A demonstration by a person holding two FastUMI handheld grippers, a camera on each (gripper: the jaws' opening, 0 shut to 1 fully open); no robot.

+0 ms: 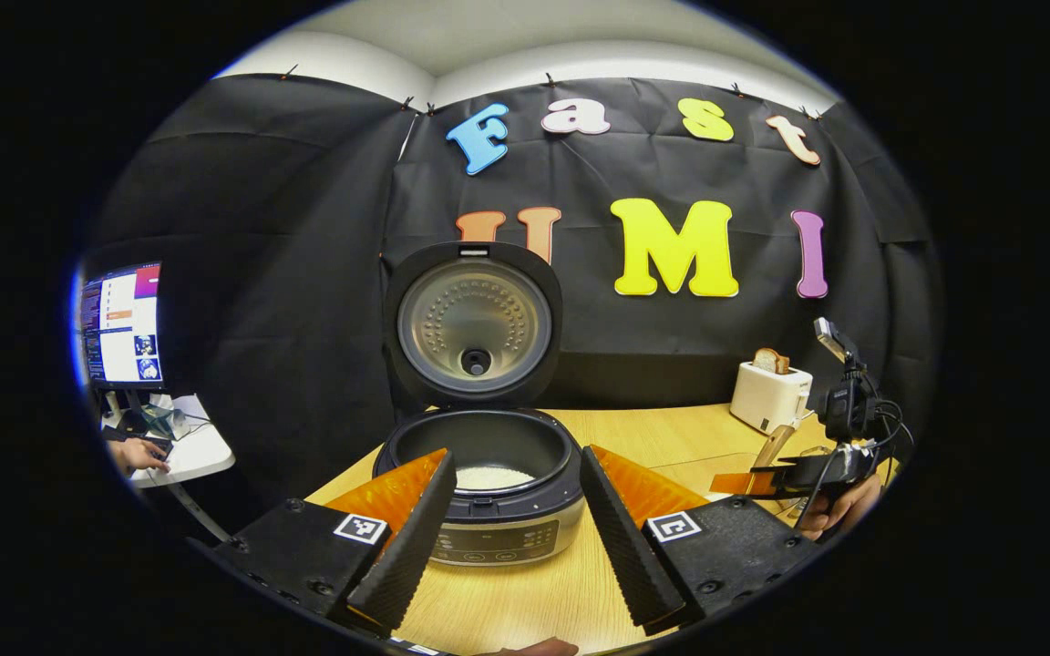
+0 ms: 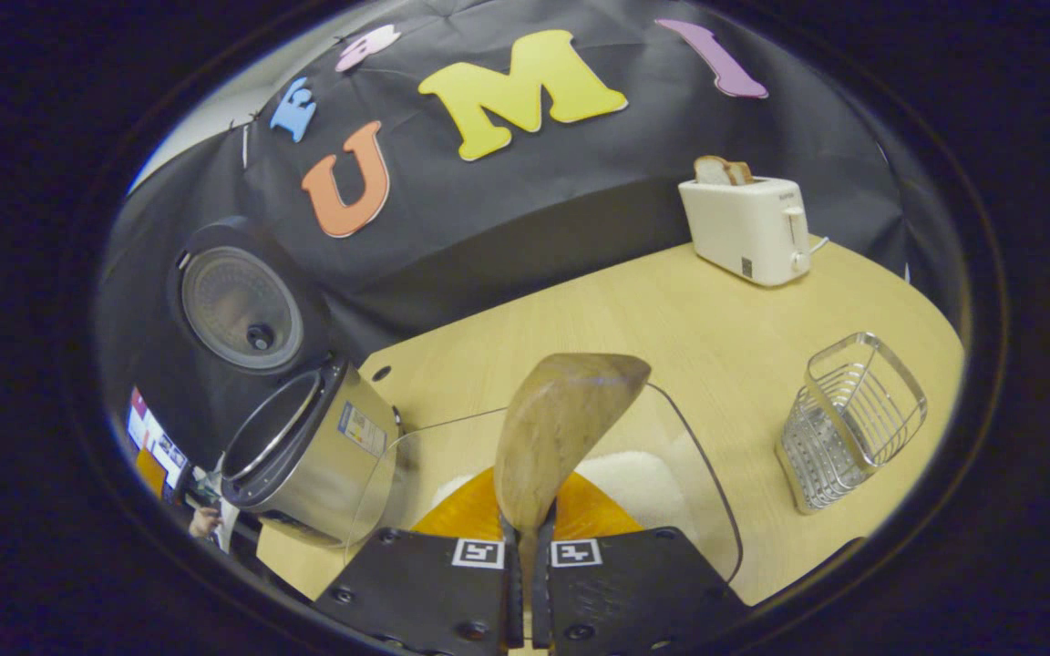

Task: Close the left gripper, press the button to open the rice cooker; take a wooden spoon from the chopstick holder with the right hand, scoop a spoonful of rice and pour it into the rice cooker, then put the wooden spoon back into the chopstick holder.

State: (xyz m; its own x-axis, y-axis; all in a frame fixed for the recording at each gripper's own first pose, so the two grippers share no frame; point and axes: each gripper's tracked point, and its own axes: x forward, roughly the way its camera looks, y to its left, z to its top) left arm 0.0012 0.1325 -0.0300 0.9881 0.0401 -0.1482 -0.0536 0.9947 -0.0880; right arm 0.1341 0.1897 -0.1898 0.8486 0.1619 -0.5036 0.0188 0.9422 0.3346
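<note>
One rice cooker (image 1: 488, 474) stands on the worktop (image 1: 525, 592) with its lid (image 1: 473, 323) raised upright, a patch of white rice showing in the pot. The left gripper (image 1: 511, 528) hangs near it, fingers spread wide and holding nothing. The right gripper (image 2: 530, 583) has its fingers pinched narrow on the handle of one wooden spoon (image 2: 561, 428), its bowl up above a clear container (image 2: 671, 492) of rice. One wire chopstick holder (image 2: 853, 419) stands to the right, and one white toaster (image 2: 748, 228) with two bread slices sits far back
</note>
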